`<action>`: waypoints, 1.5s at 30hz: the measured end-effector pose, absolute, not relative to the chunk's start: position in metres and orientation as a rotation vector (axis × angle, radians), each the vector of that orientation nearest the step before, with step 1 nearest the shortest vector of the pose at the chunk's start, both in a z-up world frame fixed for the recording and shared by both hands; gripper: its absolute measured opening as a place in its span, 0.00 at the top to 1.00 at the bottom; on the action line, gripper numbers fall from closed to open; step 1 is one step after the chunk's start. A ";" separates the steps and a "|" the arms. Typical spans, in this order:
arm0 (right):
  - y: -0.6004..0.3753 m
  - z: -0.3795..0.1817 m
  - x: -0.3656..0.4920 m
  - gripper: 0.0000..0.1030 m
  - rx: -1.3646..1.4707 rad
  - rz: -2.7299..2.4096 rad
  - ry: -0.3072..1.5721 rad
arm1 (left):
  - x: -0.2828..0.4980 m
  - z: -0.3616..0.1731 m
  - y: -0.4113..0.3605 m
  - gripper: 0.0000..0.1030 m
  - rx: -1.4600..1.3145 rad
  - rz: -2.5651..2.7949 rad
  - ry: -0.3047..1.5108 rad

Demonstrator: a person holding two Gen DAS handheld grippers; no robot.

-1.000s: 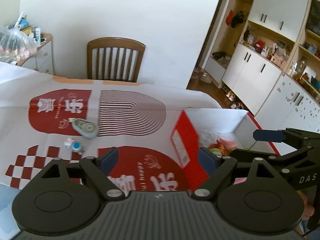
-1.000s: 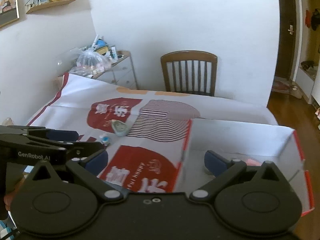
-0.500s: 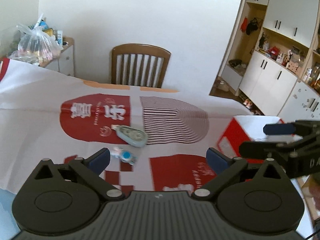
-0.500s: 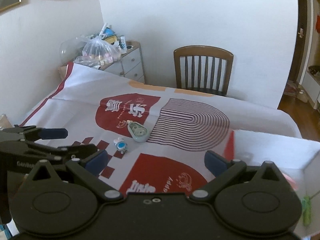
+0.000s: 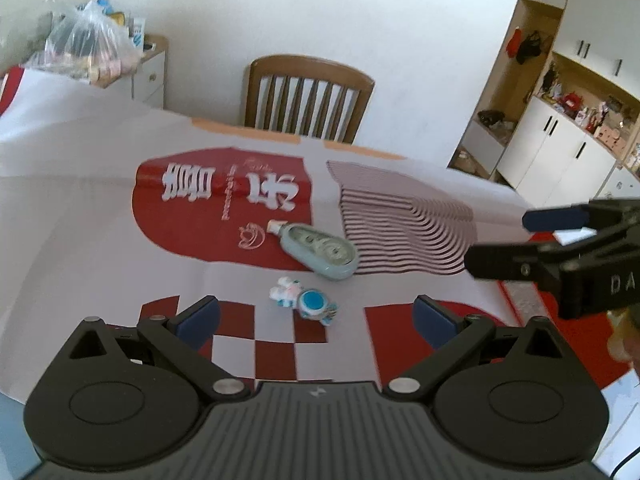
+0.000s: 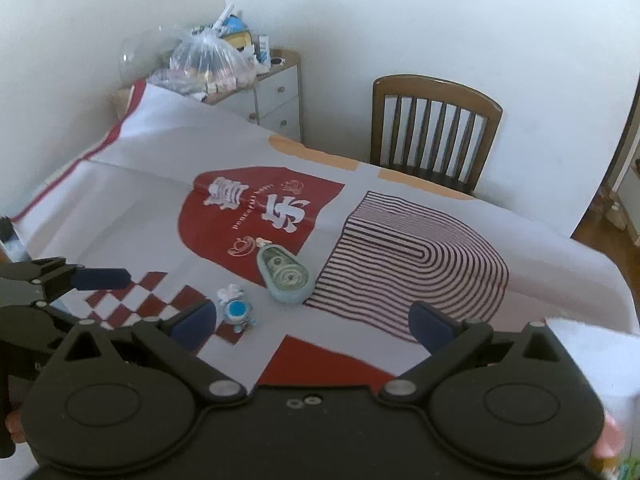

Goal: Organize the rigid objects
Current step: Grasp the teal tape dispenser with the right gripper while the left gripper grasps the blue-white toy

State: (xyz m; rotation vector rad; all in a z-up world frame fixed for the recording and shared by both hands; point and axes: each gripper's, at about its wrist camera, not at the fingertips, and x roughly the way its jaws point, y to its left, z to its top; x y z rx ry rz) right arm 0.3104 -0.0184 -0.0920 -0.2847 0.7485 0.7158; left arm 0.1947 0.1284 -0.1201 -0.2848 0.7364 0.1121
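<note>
A grey-green correction tape dispenser (image 5: 318, 254) lies on the printed tablecloth (image 5: 80, 216); it also shows in the right wrist view (image 6: 285, 274). A small white and blue toy figure (image 5: 304, 300) lies just in front of it, also in the right wrist view (image 6: 235, 309). My left gripper (image 5: 316, 316) is open and empty, just short of the toy. My right gripper (image 6: 312, 320) is open and empty, hovering to the right of both objects. The right gripper appears at the right of the left wrist view (image 5: 560, 240). The left gripper appears at the left of the right wrist view (image 6: 60, 284).
A white box's corner (image 6: 592, 344) shows at the right edge of the right wrist view. A wooden chair (image 5: 306, 96) stands behind the table. A drawer unit with a plastic bag (image 6: 212, 60) stands at the back left. White cupboards (image 5: 560, 152) line the right wall.
Both grippers have swung left, away from the red and white box, and now face the tape dispenser and toy. The box has nearly left both views. Both stayed open.
</note>
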 end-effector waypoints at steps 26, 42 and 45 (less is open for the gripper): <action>0.060 -0.166 0.387 0.12 -0.384 0.764 0.903 | 0.252 -0.184 0.130 0.01 -0.181 0.066 0.763; 0.078 -0.193 0.392 0.24 -0.407 0.771 0.920 | 0.257 -0.194 0.120 0.10 -0.090 0.070 0.739; 0.081 -0.194 0.391 0.26 -0.415 0.769 0.913 | 0.254 -0.195 0.118 0.15 -0.067 0.081 0.729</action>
